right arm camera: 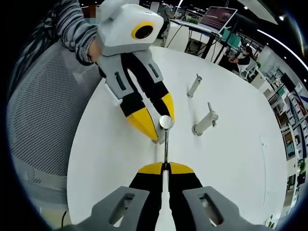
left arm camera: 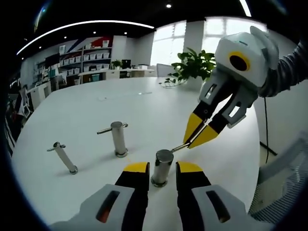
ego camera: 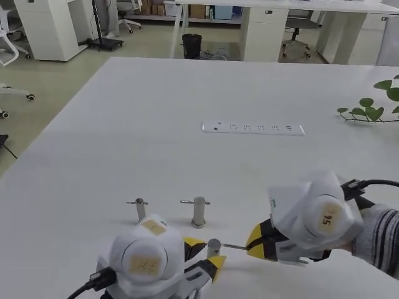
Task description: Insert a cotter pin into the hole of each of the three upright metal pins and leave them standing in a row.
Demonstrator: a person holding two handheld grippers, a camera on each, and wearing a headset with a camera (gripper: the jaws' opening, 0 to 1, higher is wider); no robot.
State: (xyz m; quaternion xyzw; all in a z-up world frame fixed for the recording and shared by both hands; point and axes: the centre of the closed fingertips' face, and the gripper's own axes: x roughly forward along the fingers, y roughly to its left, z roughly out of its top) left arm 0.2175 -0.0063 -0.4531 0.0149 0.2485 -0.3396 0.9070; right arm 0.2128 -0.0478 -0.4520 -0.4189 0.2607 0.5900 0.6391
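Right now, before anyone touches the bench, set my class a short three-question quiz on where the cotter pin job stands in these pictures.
1. True or false: the right gripper is empty.
2. In the head view, the far left pin and the far right pin each carry: A) nothing; B) a cotter pin crosswise near the top; C) a nut.
3. Fill the gap: the left gripper has its jaws on either side of the ____ upright pin.

Key
1. False: its jaws hold a cotter pin.
2. B.
3. Nearest: the nearest pin.
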